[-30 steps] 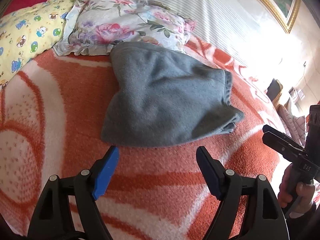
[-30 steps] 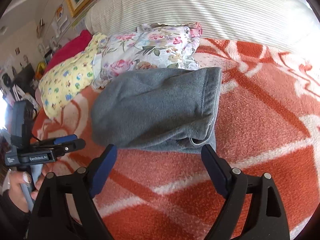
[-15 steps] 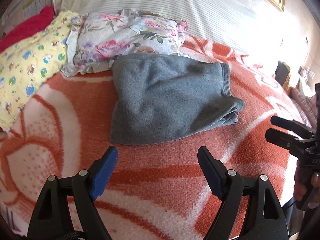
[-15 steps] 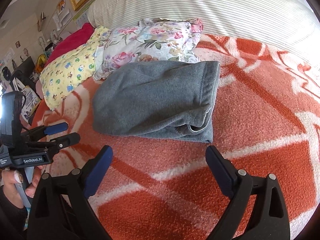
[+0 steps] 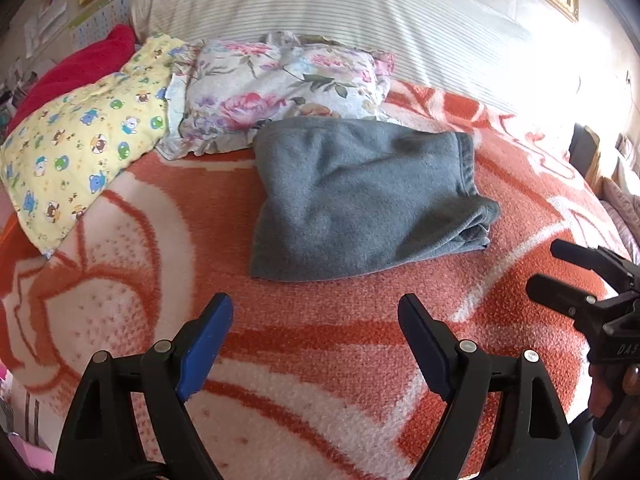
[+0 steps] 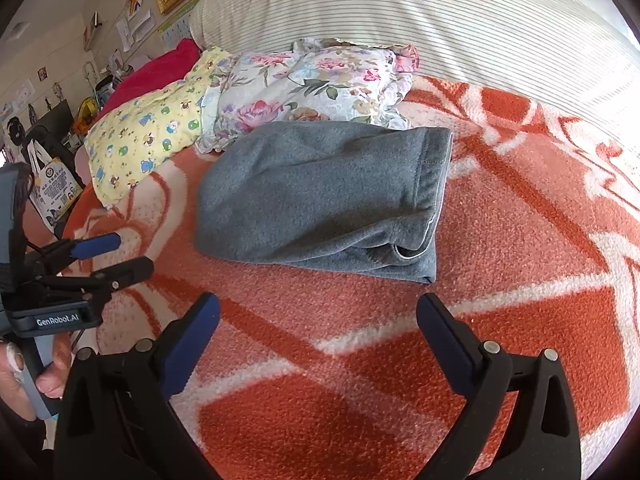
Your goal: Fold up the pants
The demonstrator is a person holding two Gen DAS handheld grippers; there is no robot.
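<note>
The grey fleece pants [image 5: 360, 196] lie folded into a compact bundle on the orange-and-white blanket [image 5: 320, 320]; they also show in the right wrist view [image 6: 320, 196], waistband at the right. My left gripper [image 5: 316, 320] is open and empty, above the blanket in front of the pants. My right gripper [image 6: 318, 322] is open and empty, also short of the pants. Each gripper shows at the edge of the other's view: the right one [image 5: 560, 268] and the left one [image 6: 120, 252].
A floral pillow [image 5: 280, 84] touches the pants' far edge. A yellow printed pillow [image 5: 80, 148] and a red cushion [image 5: 80, 64] lie to the left. A striped bolster [image 5: 360, 12] runs along the back. Room clutter stands beyond the bed's left edge [image 6: 48, 160].
Both grippers have drawn back from the pants and risen, so the pants appear farther away. The pants have not moved. Both grippers stay open.
</note>
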